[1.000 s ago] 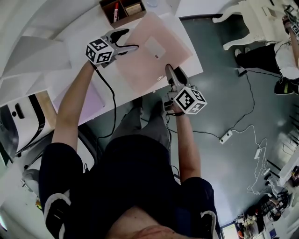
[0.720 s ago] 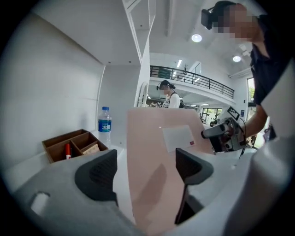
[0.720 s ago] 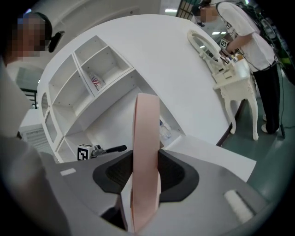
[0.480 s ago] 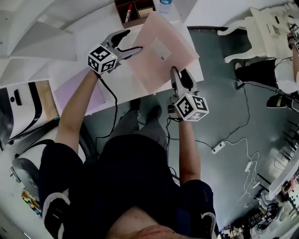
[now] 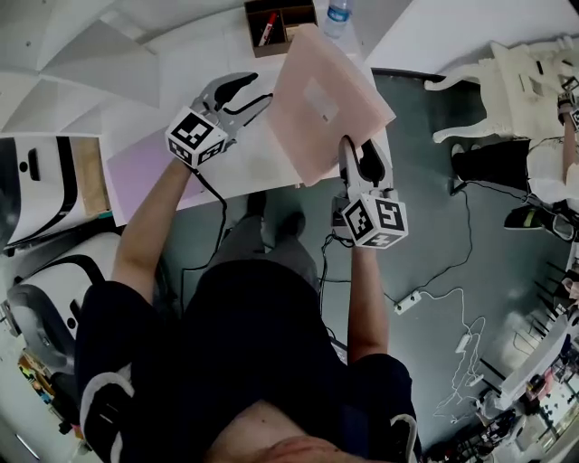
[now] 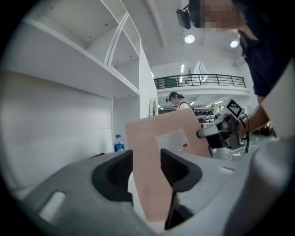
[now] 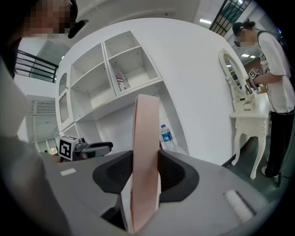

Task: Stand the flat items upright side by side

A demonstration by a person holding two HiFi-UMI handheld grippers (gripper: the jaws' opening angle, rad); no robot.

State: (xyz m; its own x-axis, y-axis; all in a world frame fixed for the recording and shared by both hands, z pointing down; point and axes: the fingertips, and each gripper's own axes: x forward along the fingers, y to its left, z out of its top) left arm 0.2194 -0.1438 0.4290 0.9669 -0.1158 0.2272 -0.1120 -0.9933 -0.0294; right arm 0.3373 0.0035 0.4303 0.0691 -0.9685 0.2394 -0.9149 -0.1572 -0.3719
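Head view: pink folder (image 5: 330, 99) was up off the white table (image 5: 226, 163), tilted, with its white label (image 5: 321, 98) facing the camera. It was held from both sides.

- Right gripper (image 5: 359, 149): clamped on the folder's near edge. Right gripper view showed the folder edge-on and upright, with both pads (image 7: 168, 173) pressed against it.
- Left gripper (image 5: 258, 88): at the folder's left edge. Its jaws had just been closing. Left gripper view showed the folder between them, with both pads (image 6: 120, 173) against it, so pinching it.
- The two grippers were well apart, on opposite edges of the folder.

Other items:
- A lilac folder (image 5: 145, 172) lay flat on the table, left of the left gripper.
- A brown box (image 5: 271, 14) holding a red pen and a water bottle (image 5: 336, 16) sat at the far edge of the table, beyond the pink folder.
- White shelving (image 7: 115, 69) stood against the wall behind.
- A second person (image 7: 274, 69) stood at a white dresser off to the right.
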